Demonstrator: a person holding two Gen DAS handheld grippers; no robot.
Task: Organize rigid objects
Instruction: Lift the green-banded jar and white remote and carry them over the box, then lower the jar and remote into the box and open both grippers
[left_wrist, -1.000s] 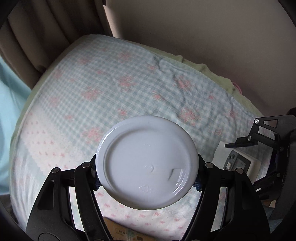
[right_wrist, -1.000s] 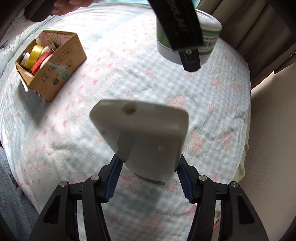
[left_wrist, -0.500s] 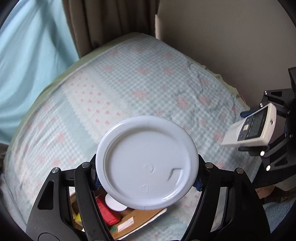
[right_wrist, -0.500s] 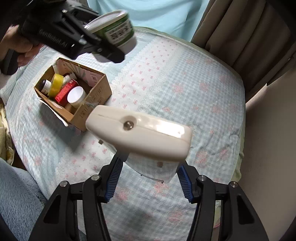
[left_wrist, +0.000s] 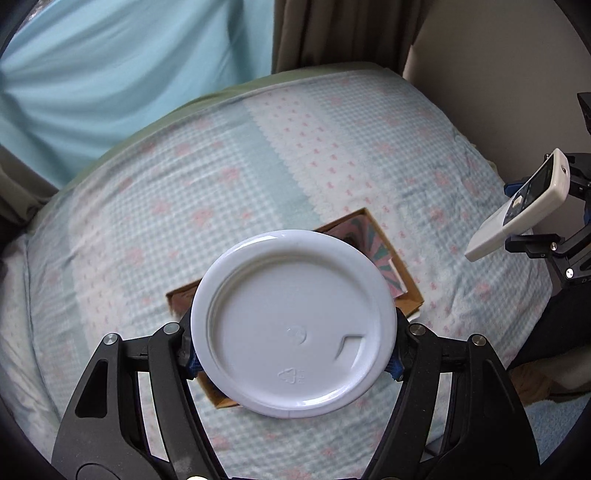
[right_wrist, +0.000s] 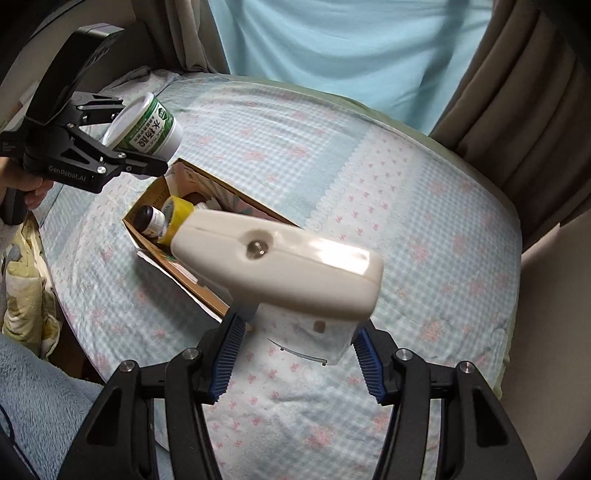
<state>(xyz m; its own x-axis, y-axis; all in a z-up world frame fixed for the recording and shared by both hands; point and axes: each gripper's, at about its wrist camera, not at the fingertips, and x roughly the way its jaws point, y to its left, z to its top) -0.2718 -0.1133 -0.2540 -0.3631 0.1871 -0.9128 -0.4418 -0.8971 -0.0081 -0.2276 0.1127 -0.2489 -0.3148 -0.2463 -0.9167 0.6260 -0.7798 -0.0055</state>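
We found the left gripper pinching a white-lidded jar, the right gripper pinching a remote control; both risked colliding above the crowded cardboard box.

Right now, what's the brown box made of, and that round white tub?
Box: looks like cardboard, matte brown, with thin folded walls and raw edges. Tub: probably plastic, glossy white with moulded marks on its bottom and a green printed label.
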